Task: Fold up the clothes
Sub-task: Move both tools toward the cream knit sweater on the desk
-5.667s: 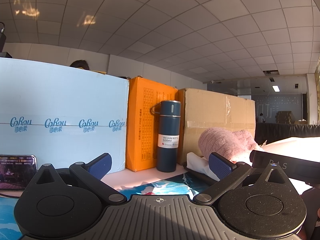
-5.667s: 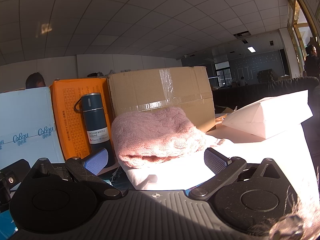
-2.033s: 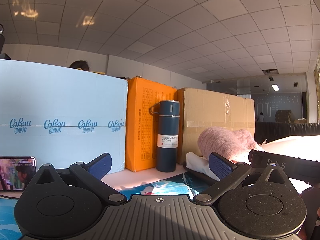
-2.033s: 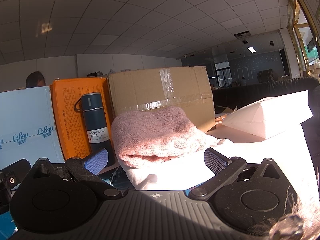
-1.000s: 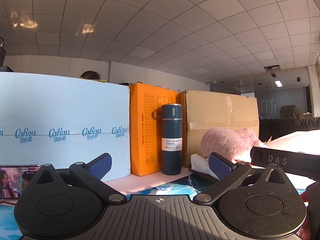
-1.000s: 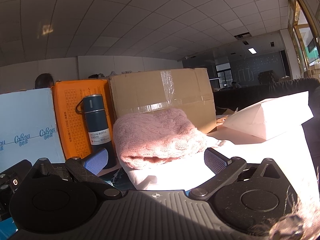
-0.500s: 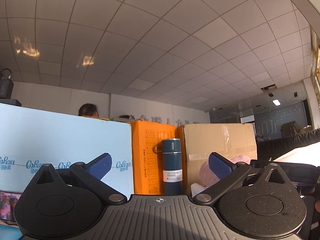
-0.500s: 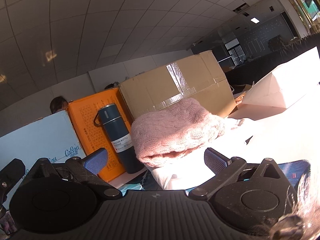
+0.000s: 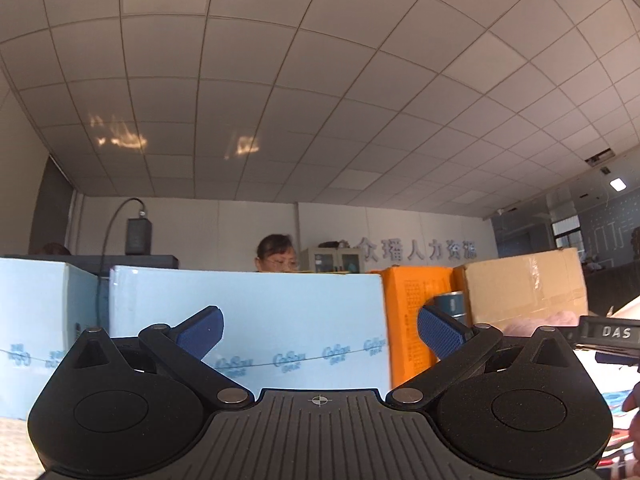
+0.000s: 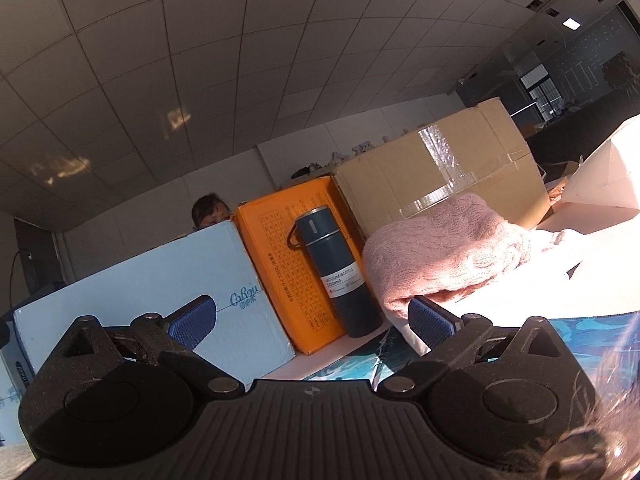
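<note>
The pink sweater (image 10: pixel 444 248) lies bunched in a heap on white cloth (image 10: pixel 532 280), right of the bottle (image 10: pixel 340 268) and in front of the brown box (image 10: pixel 436 168); in the left view only a sliver of it (image 9: pixel 536 322) shows past the right fingertip. Within the last second both cameras have risen and tilted: the left view now looks over the blue box (image 9: pixel 248 312) to a woman (image 9: pixel 276 254) behind it, and the right view has rolled, so the heap sits higher and further right. That reads as both tools being picked up to start; no fold is begun. The heap's long axis runs left to right across the right view, sloping up to the right; which end is neck or hem cannot be told. The left gripper (image 9: pixel 318 330) and right gripper (image 10: pixel 312 320) are both spread wide, holding nothing.
</note>
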Available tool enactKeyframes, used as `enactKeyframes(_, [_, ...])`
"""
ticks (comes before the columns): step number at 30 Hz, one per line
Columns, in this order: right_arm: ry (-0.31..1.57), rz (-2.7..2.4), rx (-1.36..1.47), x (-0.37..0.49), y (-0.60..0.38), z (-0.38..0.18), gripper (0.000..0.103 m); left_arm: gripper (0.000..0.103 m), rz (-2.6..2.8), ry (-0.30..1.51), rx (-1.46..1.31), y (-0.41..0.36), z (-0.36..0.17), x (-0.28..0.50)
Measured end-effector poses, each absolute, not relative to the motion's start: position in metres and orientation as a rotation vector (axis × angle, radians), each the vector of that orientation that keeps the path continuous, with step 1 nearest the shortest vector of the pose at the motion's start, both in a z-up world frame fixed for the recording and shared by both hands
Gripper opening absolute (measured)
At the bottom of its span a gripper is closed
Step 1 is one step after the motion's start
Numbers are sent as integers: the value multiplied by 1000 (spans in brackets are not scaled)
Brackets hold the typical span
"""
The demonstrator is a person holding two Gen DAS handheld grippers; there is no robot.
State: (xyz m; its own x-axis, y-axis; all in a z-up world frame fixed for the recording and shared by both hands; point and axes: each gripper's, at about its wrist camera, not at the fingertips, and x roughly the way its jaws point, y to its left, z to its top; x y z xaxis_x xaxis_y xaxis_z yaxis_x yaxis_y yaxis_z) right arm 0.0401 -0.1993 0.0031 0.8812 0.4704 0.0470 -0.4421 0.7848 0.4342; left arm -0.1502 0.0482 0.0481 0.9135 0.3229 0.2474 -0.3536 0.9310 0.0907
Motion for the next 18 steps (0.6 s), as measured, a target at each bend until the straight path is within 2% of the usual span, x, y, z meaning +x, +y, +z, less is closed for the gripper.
enactKeyframes(2, [126, 606, 439, 32, -181, 10, 103, 103, 430, -231, 149, 71, 53, -164])
enactKeyframes(8, [351, 936, 390, 9, -106, 27, 103, 103, 688, -238, -84, 187, 79, -224])
enactKeyframes(10, [432, 1028, 383, 2, -80, 29, 103, 103, 725, -186, -118, 223, 79, -237])
enactKeyframes(13, [565, 1133, 381, -5, -45, 27, 103, 103, 765, -41, -217, 282, 65, -253])
enactKeyframes(18, [827, 1244, 370, -10, 25, 12, 103, 103, 743, -64, -565, 343, 20, -298])
